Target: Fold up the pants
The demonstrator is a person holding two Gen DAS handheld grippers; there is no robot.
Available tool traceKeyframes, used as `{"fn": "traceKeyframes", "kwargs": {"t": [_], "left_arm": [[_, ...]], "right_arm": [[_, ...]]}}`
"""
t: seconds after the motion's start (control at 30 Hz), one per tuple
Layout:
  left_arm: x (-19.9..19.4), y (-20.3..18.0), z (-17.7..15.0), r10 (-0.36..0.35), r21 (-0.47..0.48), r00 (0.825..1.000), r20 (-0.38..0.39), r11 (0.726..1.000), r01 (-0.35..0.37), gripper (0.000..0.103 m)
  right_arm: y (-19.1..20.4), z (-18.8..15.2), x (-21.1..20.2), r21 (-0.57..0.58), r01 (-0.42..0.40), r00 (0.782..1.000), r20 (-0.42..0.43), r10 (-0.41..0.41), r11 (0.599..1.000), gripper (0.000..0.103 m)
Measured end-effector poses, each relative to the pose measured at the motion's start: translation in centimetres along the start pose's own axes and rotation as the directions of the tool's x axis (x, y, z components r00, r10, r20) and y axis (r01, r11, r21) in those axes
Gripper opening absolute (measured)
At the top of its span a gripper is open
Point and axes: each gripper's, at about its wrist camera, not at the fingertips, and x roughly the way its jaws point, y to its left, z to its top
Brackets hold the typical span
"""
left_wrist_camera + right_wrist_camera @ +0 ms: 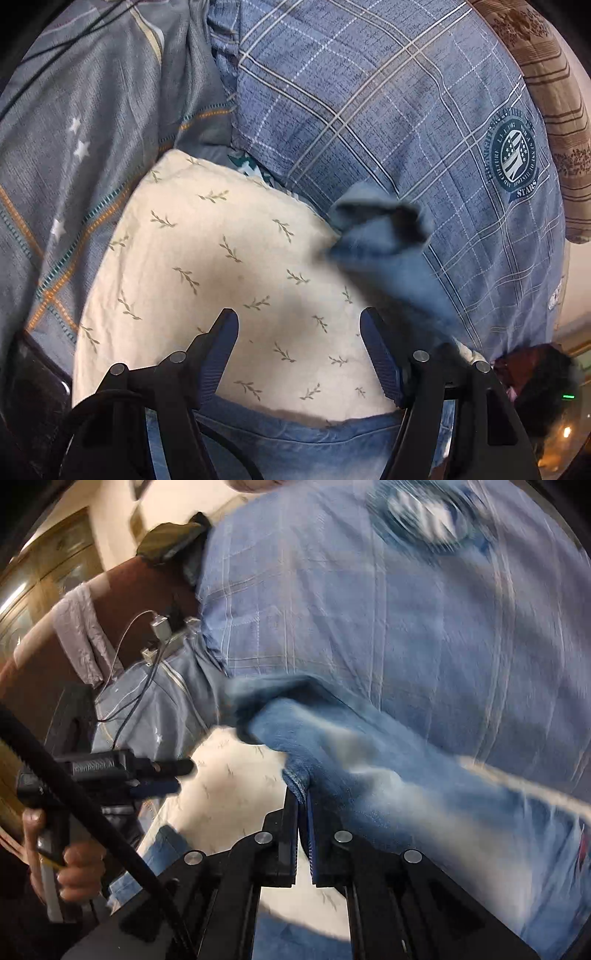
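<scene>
A bed covered in a blue plaid sheet [388, 110] carries a cream pillow [229, 266] printed with small leaf sprigs, and the blue denim pants [388, 775] lie across that pillow's near edge and right side. The right gripper [303, 794] has its jaws pinched tight on a fold of the pants beside the pillow. The left gripper [299, 332] hovers over the pillow with jaws wide apart, holding nothing.

Black claws [299, 332] [303, 794] carry ribbed blue pads [380, 354], silver rivets [263, 837] behind them, and a black cable [85, 808].
</scene>
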Motion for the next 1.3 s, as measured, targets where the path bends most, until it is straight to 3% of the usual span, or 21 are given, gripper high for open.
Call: {"fn": "traceKeyframes", "kwargs": {"t": [0.07, 0.1, 0.2, 0.27, 0.33, 0.4, 0.47, 0.5, 0.63, 0.67, 0.73, 0.83, 0.9, 0.93, 1.0, 1.03, 1.1, 1.17, 1.2, 1.23, 1.3], "left_arm": [[0.5, -0.1, -0.1, 0.009, 0.006, 1.000, -0.010, 1.000, -0.009, 0.068], [0.7, -0.1, -0.1, 0.016, 0.011, 1.000, -0.011, 1.000, -0.016, 0.068], [1.8, 0.0, 0.0, 0.063, 0.027, 0.998, -0.017, 0.998, -0.062, 0.068], [2.8, -0.2, 0.2, 0.089, 0.045, 0.996, -0.022, 0.995, -0.088, 0.068], [4.2, -1.2, 0.2, 0.130, 0.104, 0.991, -0.028, 0.986, -0.127, 0.068], [5.2, -2.5, -0.3, 0.132, 0.161, 0.990, -0.048, 0.979, -0.122, 0.068], [5.6, -4.4, -1.1, 0.121, 0.243, 0.992, -0.042, 0.964, -0.107, 0.069], [5.8, -5.2, -1.5, 0.125, 0.283, 0.992, -0.029, 0.952, -0.112, 0.070], [8.6, -8.0, -2.5, 0.236, 0.435, 0.970, 0.058, 0.868, -0.238, 0.073], [9.9, -8.4, -2.5, 0.275, 0.472, 0.958, 0.079, 0.836, -0.279, 0.055], [11.2, -8.2, -2.2, 0.286, 0.466, 0.958, 0.034, 0.843, -0.268, 0.021], [8.3, -7.8, -0.8, 0.159, 0.385, 0.987, -0.009, 0.912, -0.144, 0.016], [4.9, -7.2, 0.6, 0.000, 0.301, 0.998, -0.065, 0.953, 0.020, 0.015], [3.4, -6.7, 1.3, -0.094, 0.247, 0.991, -0.096, 0.962, 0.115, 0.015], [0.8, -5.3, 2.8, -0.310, 0.124, 0.940, -0.141, 0.937, 0.327, 0.016], [0.3, -4.6, 3.5, -0.357, 0.081, 0.924, -0.134, 0.926, 0.369, 0.018], [0.8, -2.2, 4.8, -0.303, 0.002, 0.951, -0.063, 0.953, 0.303, 0.023], [2.6, 0.2, 5.2, -0.128, -0.092, 0.992, -0.012, 0.988, 0.127, 0.034], [3.7, 1.7, 5.2, 0.000, -0.138, 1.000, -0.006, 0.990, -0.001, 0.034], [4.4, 2.6, 4.8, 0.116, -0.161, 0.993, -0.017, 0.980, -0.117, 0.034], [4.5, 2.9, 4.1, 0.174, -0.167, 0.984, -0.033, 0.970, -0.177, 0.034]], "right_arm": [[-0.8, -1.4, 2.7, -0.055, 0.212, 0.973, -0.085, -0.216, 0.976, 0.021], [-1.1, -1.6, 4.0, -0.058, 0.229, 0.964, -0.124, -0.235, 0.972, 0.028], [-0.2, -2.6, 5.8, -0.065, 0.197, 0.966, -0.157, -0.205, 0.978, 0.033], [1.4, -2.8, 5.8, -0.113, 0.210, 0.966, -0.132, -0.224, 0.971, 0.052], [3.2, -2.4, 5.6, -0.166, 0.209, 0.972, -0.072, -0.223, 0.964, 0.081], [4.5, -2.3, 6.3, -0.235, 0.256, 0.960, -0.052, -0.276, 0.937, 0.078], [4.3, -1.9, 7.5, -0.264, 0.285, 0.948, -0.067, -0.312, 0.922, 0.058], [3.9, -1.8, 7.8, -0.250, 0.272, 0.949, -0.088, -0.302, 0.929, 0.038], [1.6, -2.2, 6.6, -0.168, 0.254, 0.957, -0.099, -0.272, 0.953, 0.023], [1.2, -2.4, 6.6, -0.153, 0.250, 0.957, -0.110, -0.268, 0.956, 0.018], [0.0, -2.7, 6.2, -0.110, 0.213, 0.966, -0.123, -0.226, 0.971, 0.014], [0.4, -2.5, 4.5, -0.114, 0.187, 0.976, -0.095, -0.198, 0.976, 0.011], [1.0, -1.9, 2.4, -0.125, 0.139, 0.988, -0.045, -0.145, 0.982, 0.011], [1.4, -1.6, 0.9, -0.146, 0.138, 0.990, -0.010, -0.140, 0.980, 0.011], [1.5, -1.2, -0.9, -0.154, 0.120, 0.993, 0.026, -0.118, 0.981, 0.011], [1.4, -1.0, -1.6, -0.153, 0.083, 0.996, 0.031, -0.080, 0.985, 0.011], [1.2, -0.6, -1.5, -0.151, 0.059, 0.998, 0.034, -0.054, 0.987, 0.017], [0.6, -0.4, 0.9, -0.128, 0.051, 0.998, -0.015, -0.053, 0.991, 0.022], [0.3, -0.5, 2.6, -0.120, 0.036, 0.997, -0.057, -0.043, 0.992, 0.032], [0.2, -0.8, 4.6, -0.120, 0.065, 0.993, -0.087, -0.076, 0.991, 0.045], [0.5, -1.3, 6.6, -0.125, 0.113, 0.985, -0.119, -0.128, 0.986, 0.049]]}}
